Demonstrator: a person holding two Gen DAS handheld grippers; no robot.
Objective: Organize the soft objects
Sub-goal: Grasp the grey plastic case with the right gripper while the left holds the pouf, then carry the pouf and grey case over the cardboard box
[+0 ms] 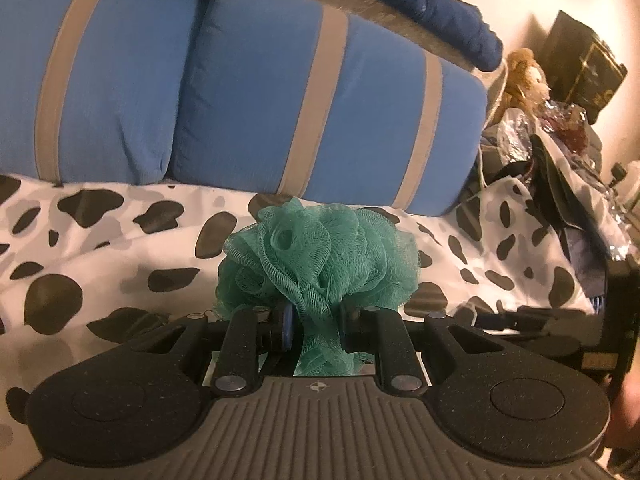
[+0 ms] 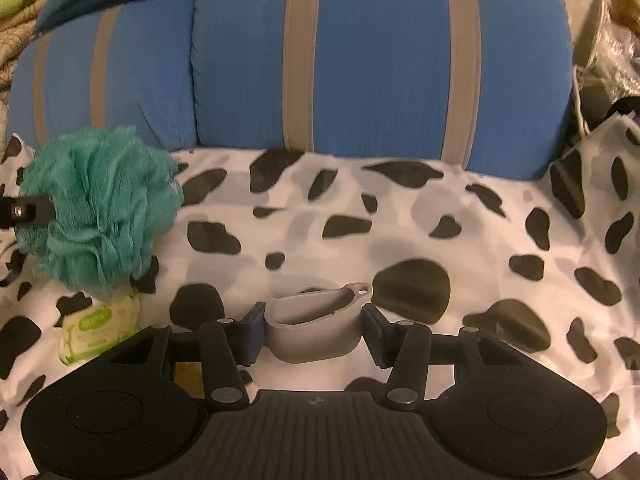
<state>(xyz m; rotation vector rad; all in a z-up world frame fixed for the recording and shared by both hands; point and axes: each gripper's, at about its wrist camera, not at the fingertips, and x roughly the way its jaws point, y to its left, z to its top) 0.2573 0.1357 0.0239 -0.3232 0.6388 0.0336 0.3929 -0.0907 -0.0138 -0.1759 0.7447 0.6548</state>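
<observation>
My left gripper [image 1: 316, 330] is shut on a teal mesh bath pouf [image 1: 316, 256] and holds it above the cow-print sheet [image 1: 100, 248]. The pouf also shows at the left of the right wrist view [image 2: 100, 208], with a left fingertip [image 2: 32, 210] against it. My right gripper [image 2: 314, 330] is shut on a soft grey silicone case [image 2: 312, 328], squeezed between both blue pads just over the sheet [image 2: 400, 216]. A small green-and-white wipes pack [image 2: 98, 326] lies on the sheet under the pouf.
Two blue pillows with grey stripes [image 1: 320, 112] lean along the back [image 2: 380, 60]. A dark blue blanket [image 1: 440, 0] lies above them. A brown teddy bear [image 1: 524, 76], foil wrappers and dark clothes pile at the right.
</observation>
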